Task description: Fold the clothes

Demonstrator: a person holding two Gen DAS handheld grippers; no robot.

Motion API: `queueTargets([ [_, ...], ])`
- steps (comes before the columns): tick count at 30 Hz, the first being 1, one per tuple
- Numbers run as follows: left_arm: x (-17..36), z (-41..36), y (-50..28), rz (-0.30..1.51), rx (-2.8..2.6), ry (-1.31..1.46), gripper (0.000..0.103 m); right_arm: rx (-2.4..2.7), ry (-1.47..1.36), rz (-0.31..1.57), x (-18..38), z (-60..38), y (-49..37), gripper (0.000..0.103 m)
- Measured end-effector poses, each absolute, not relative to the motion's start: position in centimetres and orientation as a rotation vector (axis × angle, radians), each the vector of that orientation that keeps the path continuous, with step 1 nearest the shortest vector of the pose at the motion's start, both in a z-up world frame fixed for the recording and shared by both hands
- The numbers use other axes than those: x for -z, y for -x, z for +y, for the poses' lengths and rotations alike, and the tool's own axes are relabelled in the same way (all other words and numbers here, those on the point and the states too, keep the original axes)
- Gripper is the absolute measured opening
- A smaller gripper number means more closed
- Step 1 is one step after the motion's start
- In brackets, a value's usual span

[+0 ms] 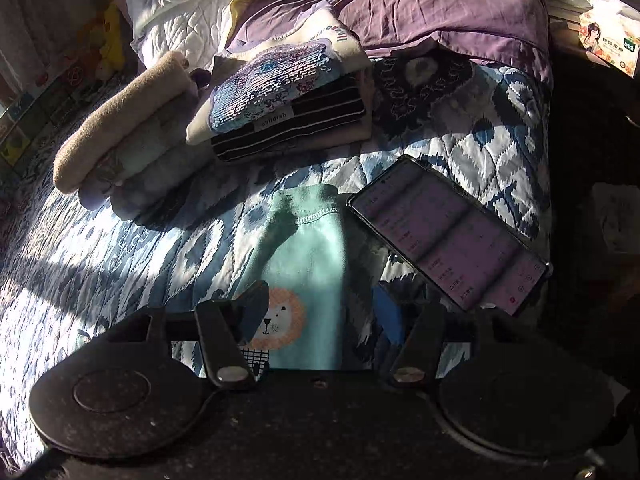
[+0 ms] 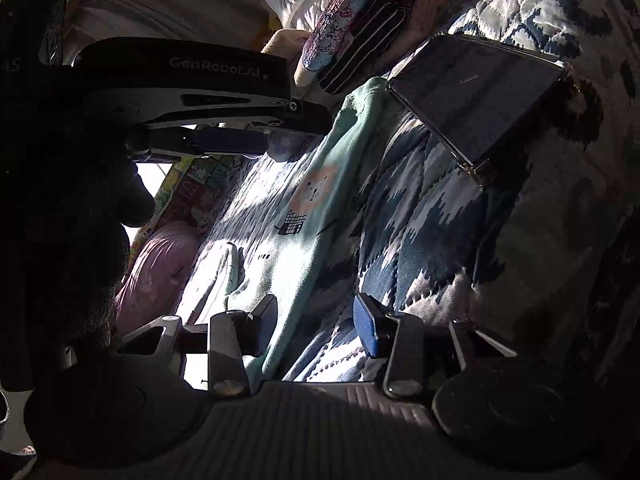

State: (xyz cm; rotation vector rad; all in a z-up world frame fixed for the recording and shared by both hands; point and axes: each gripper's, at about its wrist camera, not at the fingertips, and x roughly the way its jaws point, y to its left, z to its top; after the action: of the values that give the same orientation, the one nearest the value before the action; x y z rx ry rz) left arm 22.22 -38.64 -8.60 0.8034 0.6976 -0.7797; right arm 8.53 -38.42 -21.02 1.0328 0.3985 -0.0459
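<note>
In the left wrist view the left gripper (image 1: pixel 316 312) sits low at the bottom centre of the frame, angled down over the mint garment (image 1: pixel 308 248) with a lion print, which lies flat on the blue-and-white quilt (image 1: pixel 120 248). Its jaws are spread wide, one finger on either side of the fabric, with nothing pinched between them. A phone (image 1: pixel 448 236) rests on the quilt just right of the garment, its screen lit. Toward the upper centre stands a stack of folded clothes (image 1: pixel 280 96), and a rolled beige bundle (image 1: pixel 128 128) lies to its left.

In the right wrist view the right gripper (image 2: pixel 316 320) is tilted sideways, so the bed runs diagonally. Its jaws are likewise parted, straddling the lower edge of the mint garment (image 2: pixel 288 264) without gripping it. The left gripper's dark body (image 2: pixel 184 92) reaches in from the upper left of the frame, above the same garment.
</note>
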Motion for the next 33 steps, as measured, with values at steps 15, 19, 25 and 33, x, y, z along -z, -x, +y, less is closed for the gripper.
queueTargets([
  [15,14.2,-46.9,-22.8,0.617,0.567,-1.199,0.036,0.077,-1.043,0.395,20.8,-37.9,-8.8,0.038],
  [19,14.4,-47.6,-23.1,0.62,0.546,-1.184,0.016,0.074,-1.035,0.398,20.6,-37.8,-9.4,0.039],
  [25,10.7,-43.9,-25.0,0.657,0.552,-0.901,0.004,0.057,-0.96,0.403,19.4,-37.2,-9.6,0.052],
  [33,-0.8,-32.5,-25.1,0.6,0.559,-0.442,0.004,0.052,-0.741,0.383,17.3,-34.9,-8.6,0.071],
])
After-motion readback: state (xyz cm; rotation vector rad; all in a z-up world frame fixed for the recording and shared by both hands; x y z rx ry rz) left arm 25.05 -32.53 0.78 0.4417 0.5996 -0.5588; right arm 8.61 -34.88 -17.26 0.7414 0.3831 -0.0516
